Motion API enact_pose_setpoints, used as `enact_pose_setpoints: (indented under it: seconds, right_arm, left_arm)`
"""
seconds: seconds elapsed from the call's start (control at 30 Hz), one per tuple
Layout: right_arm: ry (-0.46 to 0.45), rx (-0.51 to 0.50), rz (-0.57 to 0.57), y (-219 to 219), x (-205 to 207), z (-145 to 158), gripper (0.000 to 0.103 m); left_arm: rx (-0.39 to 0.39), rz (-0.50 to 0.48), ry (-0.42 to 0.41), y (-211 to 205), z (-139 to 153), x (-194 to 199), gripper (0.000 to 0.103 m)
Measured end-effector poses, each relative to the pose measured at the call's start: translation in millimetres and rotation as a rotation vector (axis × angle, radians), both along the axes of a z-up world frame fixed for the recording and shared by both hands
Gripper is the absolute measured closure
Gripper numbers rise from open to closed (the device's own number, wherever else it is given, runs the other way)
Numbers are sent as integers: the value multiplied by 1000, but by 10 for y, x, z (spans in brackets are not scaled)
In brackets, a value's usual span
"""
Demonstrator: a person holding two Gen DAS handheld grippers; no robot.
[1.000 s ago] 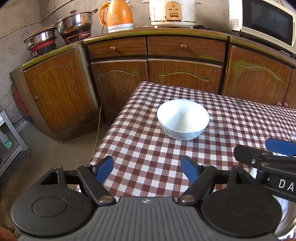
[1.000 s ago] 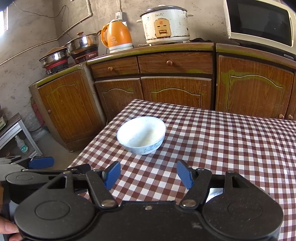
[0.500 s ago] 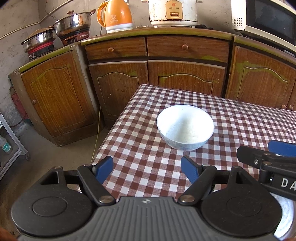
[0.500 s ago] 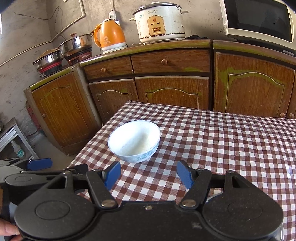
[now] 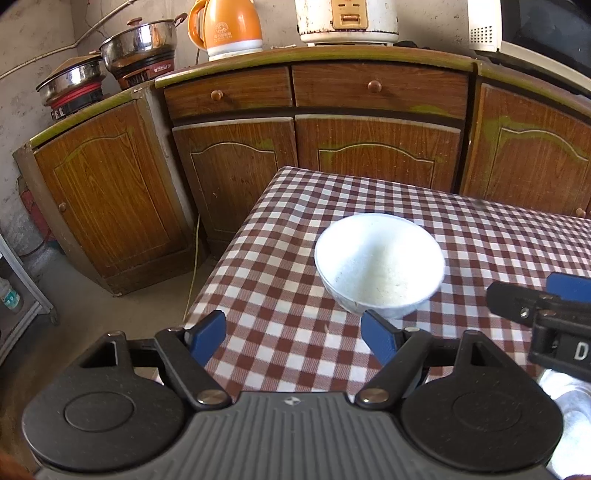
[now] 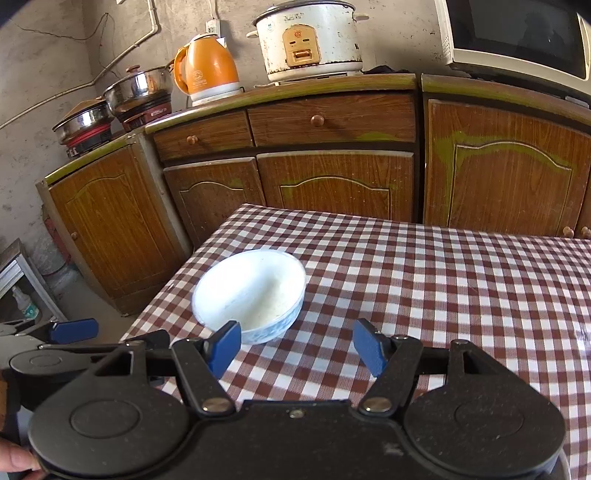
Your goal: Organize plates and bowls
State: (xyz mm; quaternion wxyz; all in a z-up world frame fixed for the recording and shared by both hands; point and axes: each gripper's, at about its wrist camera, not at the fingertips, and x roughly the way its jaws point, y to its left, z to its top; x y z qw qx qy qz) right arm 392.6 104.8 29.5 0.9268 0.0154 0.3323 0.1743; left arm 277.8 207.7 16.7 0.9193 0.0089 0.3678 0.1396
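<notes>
— So what was on the table?
— Nearest, both claws, left gripper (image 5: 293,334) and right gripper (image 6: 295,345), gaped wide, holding nothing. Just beyond sat a white bowl (image 5: 379,265) on the checked tablecloth (image 6: 443,280), near its left edge.
— And behind?
— Wooden cabinets (image 6: 332,177), then an orange kettle (image 6: 207,70) and rice cooker (image 6: 310,40).

Around the checked table (image 6: 443,295) I count one white bowl (image 6: 251,291) on it, and behind it one orange kettle (image 6: 207,70), one rice cooker (image 6: 310,40), one microwave (image 6: 517,33) and seemingly two steel pots (image 6: 138,88).
</notes>
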Motion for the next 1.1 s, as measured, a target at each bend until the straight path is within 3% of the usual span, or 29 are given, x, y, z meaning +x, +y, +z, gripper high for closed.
enact_pose_setpoints:
  seconds: [0.27,0.47,0.77,0.97,1.1]
  right_arm:
    - [25,4,-18,11,348,-104,23]
    - [78,48,-39,53,621,-264,23]
    - [138,26,-38,263,964,-548,23]
    - [171,41,-52,327,1134,-741,24]
    - [202,89,-59,328,1242,-851,24]
  left_arm:
    - [13,18,-12,128,-34,326,21]
    - [-30,18,24,267,-175,587,25]
    - [-74,-55,70,303,-422,918,51]
    - [-89,-86,78,305,-552,1085,59]
    - [-123,-103,68,278,-587,1142,69]
